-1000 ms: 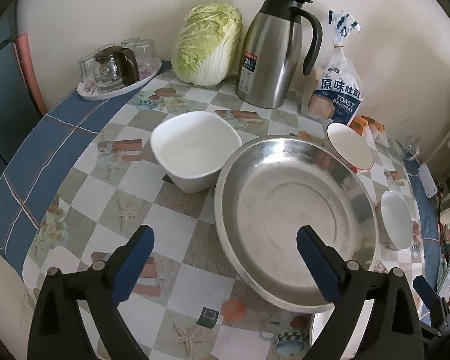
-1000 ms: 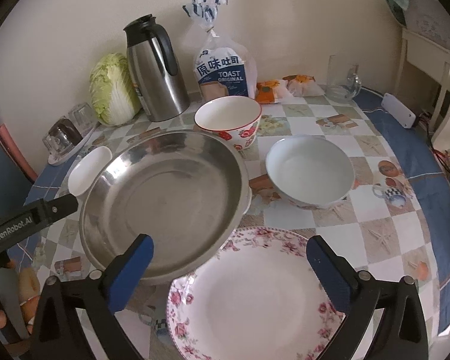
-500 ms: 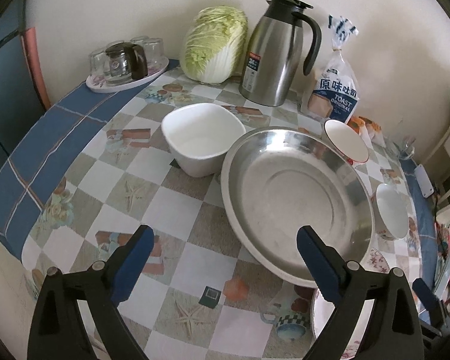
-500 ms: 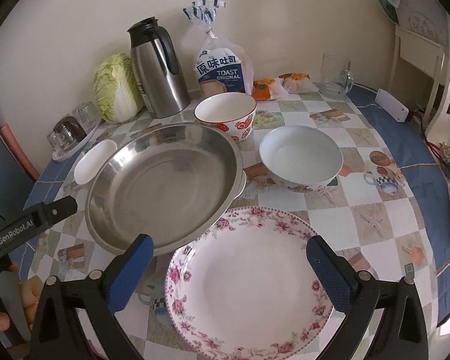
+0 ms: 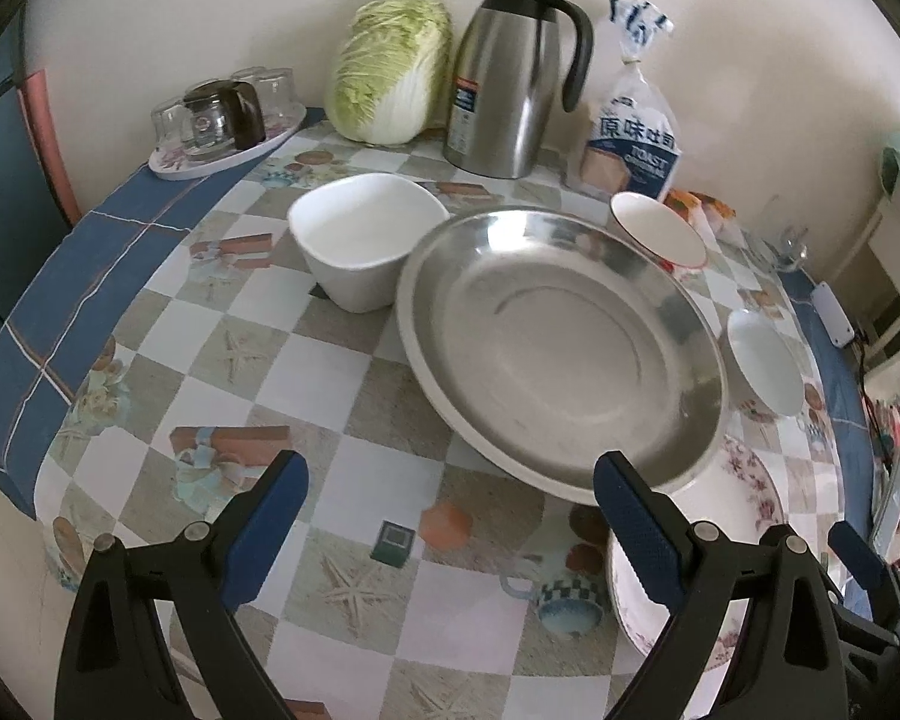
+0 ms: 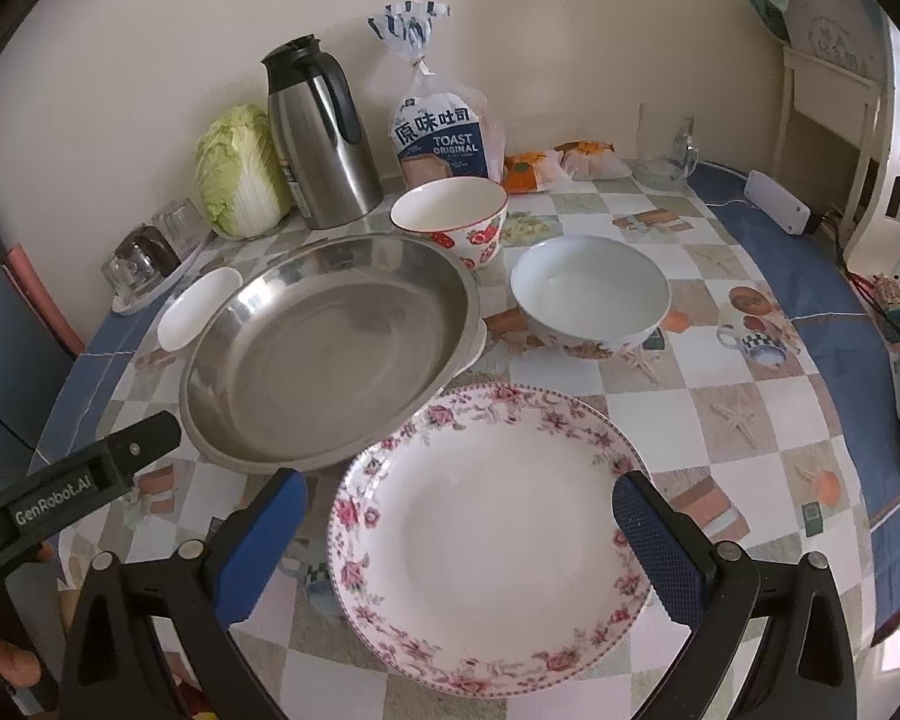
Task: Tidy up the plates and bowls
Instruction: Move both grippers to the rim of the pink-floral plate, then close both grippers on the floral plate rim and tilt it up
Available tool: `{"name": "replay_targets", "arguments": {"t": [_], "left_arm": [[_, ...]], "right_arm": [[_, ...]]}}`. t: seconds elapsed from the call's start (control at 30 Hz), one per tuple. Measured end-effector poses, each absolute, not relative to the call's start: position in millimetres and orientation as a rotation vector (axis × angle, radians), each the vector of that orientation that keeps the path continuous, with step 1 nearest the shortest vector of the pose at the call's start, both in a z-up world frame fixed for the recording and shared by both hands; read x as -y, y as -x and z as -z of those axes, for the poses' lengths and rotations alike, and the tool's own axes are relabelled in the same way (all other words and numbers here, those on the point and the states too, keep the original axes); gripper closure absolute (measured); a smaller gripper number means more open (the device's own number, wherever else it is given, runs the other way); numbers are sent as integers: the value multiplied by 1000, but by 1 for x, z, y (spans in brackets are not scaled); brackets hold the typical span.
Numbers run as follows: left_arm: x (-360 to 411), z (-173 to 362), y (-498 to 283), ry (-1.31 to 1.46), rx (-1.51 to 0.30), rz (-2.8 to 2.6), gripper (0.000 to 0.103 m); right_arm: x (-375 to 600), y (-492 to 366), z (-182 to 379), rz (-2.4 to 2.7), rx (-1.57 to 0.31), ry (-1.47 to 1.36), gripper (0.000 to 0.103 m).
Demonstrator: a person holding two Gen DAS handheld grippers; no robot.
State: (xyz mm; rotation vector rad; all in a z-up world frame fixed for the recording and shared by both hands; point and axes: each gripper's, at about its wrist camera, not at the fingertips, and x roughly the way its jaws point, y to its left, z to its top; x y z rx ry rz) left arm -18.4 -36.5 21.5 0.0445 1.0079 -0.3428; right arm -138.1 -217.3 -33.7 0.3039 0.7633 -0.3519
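A large steel plate [image 5: 561, 342] [image 6: 330, 354] lies mid-table. A square white bowl [image 5: 363, 246] [image 6: 195, 309] sits at its left. A red-patterned bowl [image 5: 660, 228] [image 6: 450, 219] stands behind it. A plain white bowl [image 5: 765, 360] [image 6: 588, 294] sits to its right. A floral plate [image 6: 486, 534] [image 5: 732, 516] lies at the near edge. My left gripper [image 5: 447, 528] is open and empty, short of the steel plate. My right gripper [image 6: 459, 546] is open and empty, its fingers on either side of the floral plate, above it.
At the back stand a cabbage [image 5: 390, 69], a steel thermos jug [image 5: 510, 72], a toast bag [image 6: 444, 132], snack packets [image 6: 561, 162], a glass mug [image 6: 666, 150] and a tray of upturned glasses [image 5: 225, 120]. A white chair [image 6: 888, 138] is at the right.
Both grippers have drawn back from the dishes toward the near edge. More of the floral plate and tablecloth shows now. Both stay open; no dish has moved.
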Motion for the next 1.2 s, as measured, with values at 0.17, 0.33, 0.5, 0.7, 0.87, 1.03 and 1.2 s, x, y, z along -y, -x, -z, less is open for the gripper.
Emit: {"name": "replay_targets", "arguments": {"t": [0.17,0.33,0.5,0.7,0.87,1.03,1.2], "left_arm": [[48,-15,23,-68,-1033,364,7],[61,-10,29,-83,-1058,408,7],[78,-1,36,-127,-1096,449,7],[96,13,41,-151,-1152,499,7],[109,20,43,-205,-1161,506,7],[115,27,41,-208,-1190,516,7],[116,34,37,-206,-1224,490,7]], "right_arm": [[225,143,37,371,-779,-307,0],[240,145,45,394,-810,-339,0],[260,145,67,399,-886,-418,0],[282,153,80,420,-905,-516,0],[295,153,93,424,-938,-583,0],[303,153,96,420,-934,-614,3],[311,155,100,426,-929,-660,16]]}}
